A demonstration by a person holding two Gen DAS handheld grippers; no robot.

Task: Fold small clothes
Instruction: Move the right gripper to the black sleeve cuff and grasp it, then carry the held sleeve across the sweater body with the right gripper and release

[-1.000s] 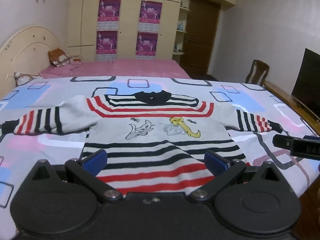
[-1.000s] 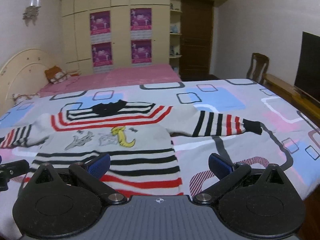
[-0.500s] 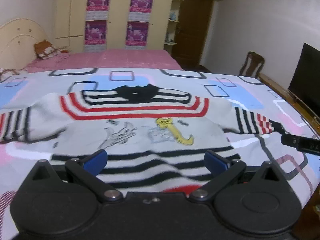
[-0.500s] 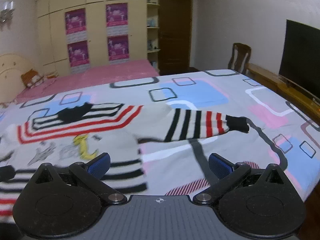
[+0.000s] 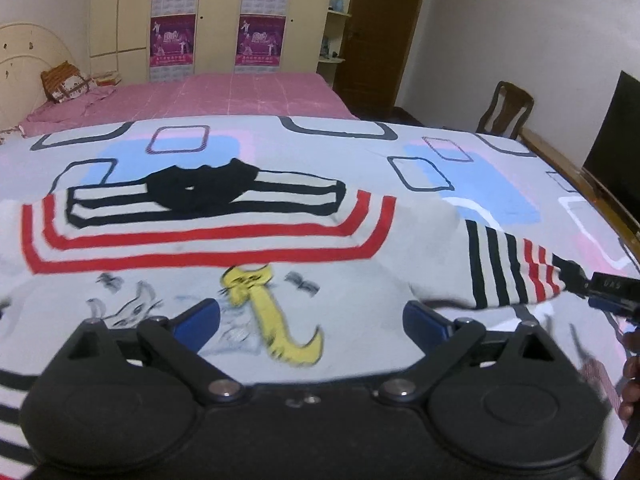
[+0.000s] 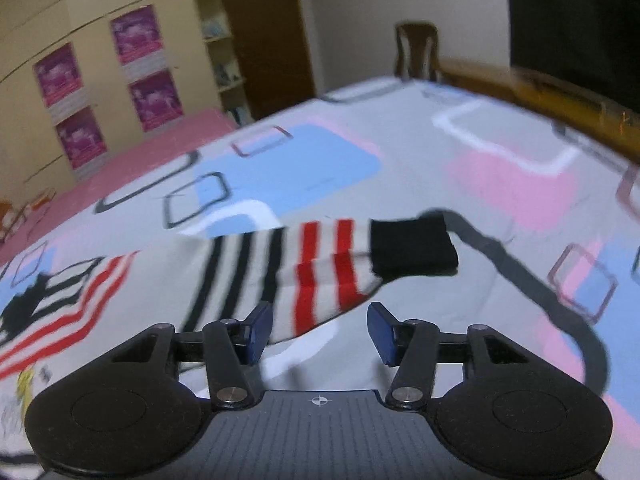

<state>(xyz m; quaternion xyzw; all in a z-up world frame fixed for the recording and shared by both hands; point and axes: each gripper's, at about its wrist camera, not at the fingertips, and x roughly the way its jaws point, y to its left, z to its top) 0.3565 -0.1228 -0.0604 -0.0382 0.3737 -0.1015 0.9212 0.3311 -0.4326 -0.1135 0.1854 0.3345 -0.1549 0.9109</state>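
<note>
**Both tongs over the striped sweater on the bed**

We see a small striped sweater spread flat, front up, on a bed covered by a patterned bedspread of blue, pink and outlined squares. The sweater has a black collar at its far end, red and black bands across the chest, and a yellow cartoon figure printed on the grey front panel.

Our left tongs hang above the sweater's chest, just over the printed figures. Their blue fingers stand wide apart, and nothing is gripped between them; the fabric simply lies below.

Our right tongs are at the sweater's right sleeve, which stretches sideways across the bedspread and ends in a black cuff. These jaws have just been closing and now stand about half open. The red-striped part of the sleeve near the cuff lies between and just ahead of the blue fingers, but the pads are not pressing on it, so the sleeve is not held. In the left wrist view, the right tongs show at the far right edge, touching or just beside the cuff; we cannot tell which.

Beyond the bedspread lies a pink sheet, with a cream wardrobe bearing purple posters behind it. A wooden chair stands to the right, near a dark screen.
</note>
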